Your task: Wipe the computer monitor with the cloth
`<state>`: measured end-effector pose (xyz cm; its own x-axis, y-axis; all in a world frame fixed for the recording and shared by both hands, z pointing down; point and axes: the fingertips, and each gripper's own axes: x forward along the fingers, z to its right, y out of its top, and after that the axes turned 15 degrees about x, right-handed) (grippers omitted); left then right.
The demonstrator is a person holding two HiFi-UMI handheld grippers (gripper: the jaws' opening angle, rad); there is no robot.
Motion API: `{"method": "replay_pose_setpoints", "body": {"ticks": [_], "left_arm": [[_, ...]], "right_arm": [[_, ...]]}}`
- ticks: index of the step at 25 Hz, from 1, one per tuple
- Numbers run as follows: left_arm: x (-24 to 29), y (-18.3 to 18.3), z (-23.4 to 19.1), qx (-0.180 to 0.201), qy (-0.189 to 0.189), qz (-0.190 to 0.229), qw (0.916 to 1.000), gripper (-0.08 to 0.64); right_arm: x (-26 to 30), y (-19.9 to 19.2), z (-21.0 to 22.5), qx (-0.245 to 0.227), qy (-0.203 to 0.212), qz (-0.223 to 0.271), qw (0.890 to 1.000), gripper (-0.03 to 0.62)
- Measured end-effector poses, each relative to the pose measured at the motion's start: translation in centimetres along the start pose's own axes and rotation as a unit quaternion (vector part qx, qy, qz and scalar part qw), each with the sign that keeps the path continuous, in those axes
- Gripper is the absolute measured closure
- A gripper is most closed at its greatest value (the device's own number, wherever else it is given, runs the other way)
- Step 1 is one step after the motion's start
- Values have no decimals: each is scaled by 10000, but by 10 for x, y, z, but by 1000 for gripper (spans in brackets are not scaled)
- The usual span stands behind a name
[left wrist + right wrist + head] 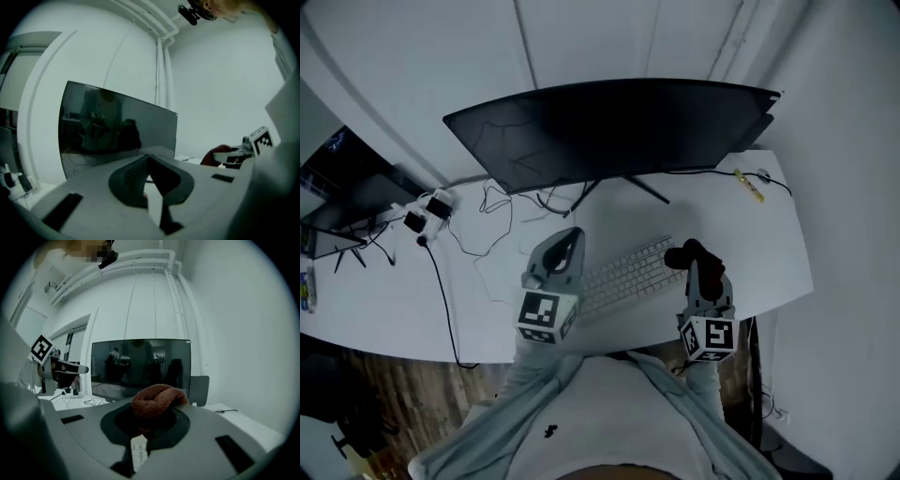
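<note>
holding: right gripper (153, 420) clenched on cloth (157, 401), rust-brown, knitted, bunched, above the bench's (384, 309) front edge. left gripper (150, 174): jaws together, empty. monitor (609, 127): wide, glossy dark panel, far edge. advised: present a flat fold, use light even strokes, clear the keyboard (628, 274).

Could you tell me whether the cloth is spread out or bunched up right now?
Bunched up: the cloth is a rounded, crumpled wad clamped between the jaws of the right gripper, with no flat part showing.
</note>
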<state>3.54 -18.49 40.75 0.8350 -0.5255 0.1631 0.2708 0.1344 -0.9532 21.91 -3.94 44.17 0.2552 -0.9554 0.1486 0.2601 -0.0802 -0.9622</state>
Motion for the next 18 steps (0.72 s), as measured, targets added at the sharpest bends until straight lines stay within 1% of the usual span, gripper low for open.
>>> {"method": "replay_pose_setpoints", "body": {"ticks": [2, 4, 6, 10, 13, 18], "left_arm": [[8, 4, 4, -21, 235, -65, 9997, 540], [15, 6, 7, -28, 465, -109, 9989, 540], [18, 8, 10, -32, 653, -142, 9978, 540], [17, 10, 21, -82, 938, -254, 9952, 540], [12, 16, 22, -6, 1081, -279, 9938, 540], [-4, 19, 15, 161, 1259, -302, 9915, 540]], "right_arm": [[14, 12, 8, -18, 327, 13, 9995, 557], [26, 23, 13, 61, 716, 50, 9974, 557], [35, 29, 16, 155, 1015, 85, 9947, 557], [49, 31, 23, 123, 1320, -41, 9912, 557], [54, 32, 17, 156, 1557, -134, 9876, 557], [63, 29, -1, 52, 1708, -279, 9849, 557]]}}
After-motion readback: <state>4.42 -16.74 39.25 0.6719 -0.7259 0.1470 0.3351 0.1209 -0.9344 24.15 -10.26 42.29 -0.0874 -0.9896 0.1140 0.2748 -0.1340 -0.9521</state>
